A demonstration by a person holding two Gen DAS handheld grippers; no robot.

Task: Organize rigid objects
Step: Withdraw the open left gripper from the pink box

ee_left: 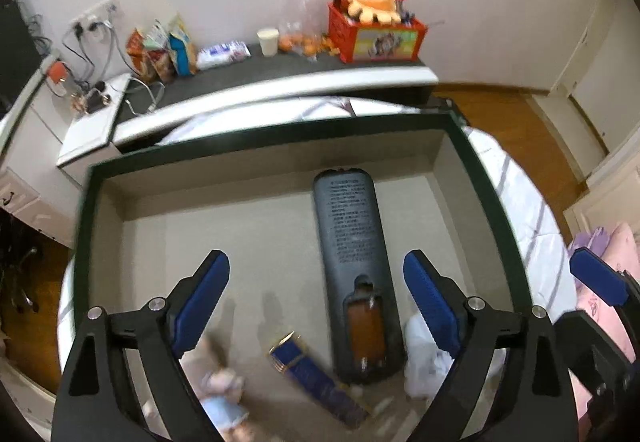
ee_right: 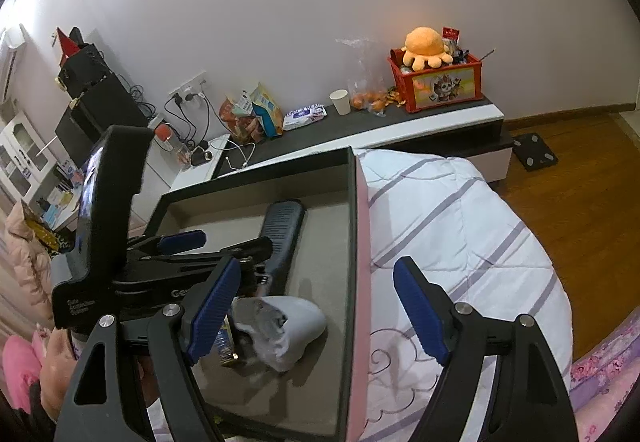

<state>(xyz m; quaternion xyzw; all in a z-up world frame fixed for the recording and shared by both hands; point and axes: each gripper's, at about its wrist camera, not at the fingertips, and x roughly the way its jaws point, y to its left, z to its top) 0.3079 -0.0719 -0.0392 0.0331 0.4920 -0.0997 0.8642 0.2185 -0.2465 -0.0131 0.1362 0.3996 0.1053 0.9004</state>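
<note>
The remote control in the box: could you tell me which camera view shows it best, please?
The left wrist view: the remote control lies face down, its full length and open battery bay visible. In the right wrist view the left gripper hides its lower half.

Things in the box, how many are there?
4 show: a dark remote lying back-up along the middle, a blue packet near its battery end, a white lump on the right, a blurry doll on the left. More may hide under the grippers.
</note>
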